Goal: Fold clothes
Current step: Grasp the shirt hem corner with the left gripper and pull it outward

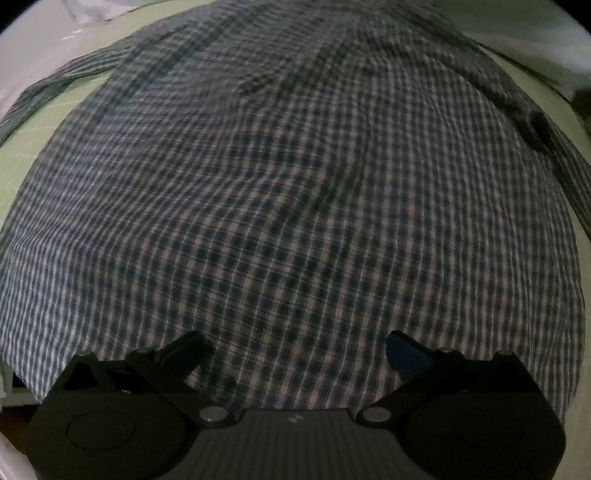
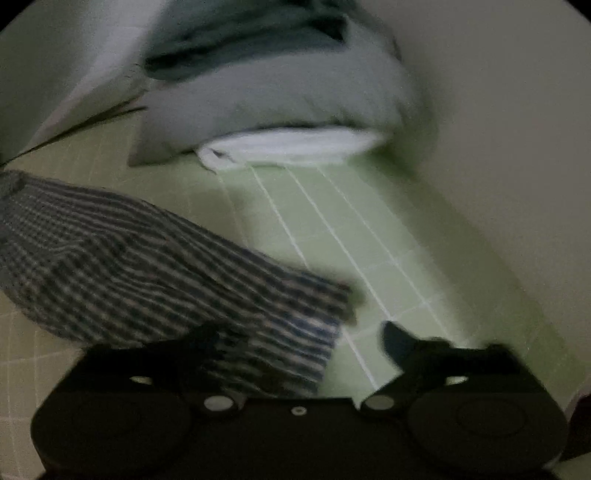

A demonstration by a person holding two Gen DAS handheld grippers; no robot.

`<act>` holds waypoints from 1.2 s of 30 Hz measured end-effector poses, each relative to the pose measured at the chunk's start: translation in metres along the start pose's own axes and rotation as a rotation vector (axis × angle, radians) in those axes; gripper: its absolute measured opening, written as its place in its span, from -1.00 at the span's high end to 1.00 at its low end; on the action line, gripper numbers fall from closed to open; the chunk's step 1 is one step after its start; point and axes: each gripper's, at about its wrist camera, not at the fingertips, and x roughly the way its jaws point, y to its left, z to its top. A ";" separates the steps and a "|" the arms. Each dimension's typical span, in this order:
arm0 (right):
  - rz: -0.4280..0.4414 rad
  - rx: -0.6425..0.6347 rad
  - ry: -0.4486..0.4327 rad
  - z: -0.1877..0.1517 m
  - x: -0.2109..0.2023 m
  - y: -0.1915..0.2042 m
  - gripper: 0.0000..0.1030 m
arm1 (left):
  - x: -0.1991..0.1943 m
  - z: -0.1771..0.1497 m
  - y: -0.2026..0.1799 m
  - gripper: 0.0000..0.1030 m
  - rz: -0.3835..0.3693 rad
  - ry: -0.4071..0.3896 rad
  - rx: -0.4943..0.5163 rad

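A blue, dark and white checked shirt (image 1: 295, 206) lies spread on the green gridded mat (image 1: 22, 147) and fills nearly the whole left wrist view. My left gripper (image 1: 295, 350) hovers open over its near hem, fingers wide apart, with only flat cloth between them. In the blurred right wrist view a sleeve or edge of the same checked shirt (image 2: 147, 273) runs from the left down under my right gripper (image 2: 299, 343). That gripper is open; its left finger lies over the cloth end and its right finger (image 2: 397, 341) is above bare mat.
A stack of folded clothes, grey-blue (image 2: 280, 92) on top of white (image 2: 291, 146), sits at the far side of the green mat (image 2: 332, 221). A pale wall or surface (image 2: 498, 147) borders the mat on the right. Light cloth (image 1: 85, 11) lies at the far left.
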 end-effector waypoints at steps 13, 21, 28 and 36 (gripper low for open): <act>0.300 -0.099 -0.096 -0.022 -0.070 0.172 -1.00 | -0.041 0.020 0.178 -1.00 -0.034 -0.171 -0.225; 0.326 -0.082 -0.018 -0.057 -0.120 0.321 -1.00 | -0.036 0.080 0.338 -1.00 0.005 -0.233 -0.311; 0.221 0.028 0.051 -0.090 -0.135 0.407 -1.00 | -0.020 0.152 0.452 -1.00 -0.019 -0.249 -0.312; 0.099 0.111 0.078 -0.113 -0.159 0.439 -1.00 | 0.003 0.228 0.516 -1.00 -0.129 -0.262 -0.377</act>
